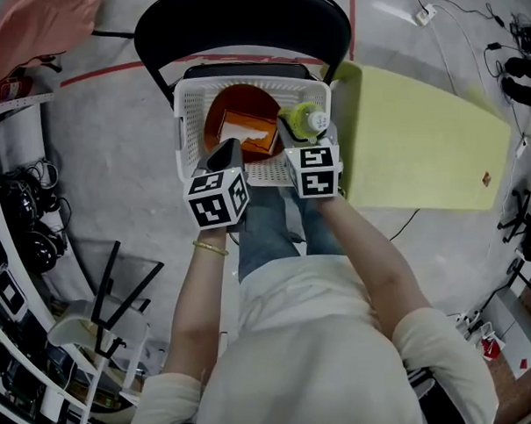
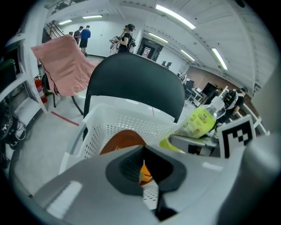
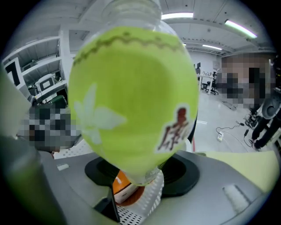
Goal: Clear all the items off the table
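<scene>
Worktop (image 1: 427, 143), pale yellow, at the right. Black chair (image 1: 243, 17) just beside it, bearing a white basket (image 1: 190, 98) on the seat. Orange bowl (image 1: 242, 102) inside the basket. Left gripper (image 2: 147, 171) over the basket's near edge, jaws pressed together, empty. Right gripper (image 3: 138, 173) spread wide, clamped on a green bottle (image 3: 131, 96) above the basket's right corner. Small orange box (image 1: 251, 134) in the bowl.

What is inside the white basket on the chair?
An orange bowl with an orange box in it, and a green bottle gripped by the right tongs at the right. The left tongs hide part of the basket's floor.
</scene>
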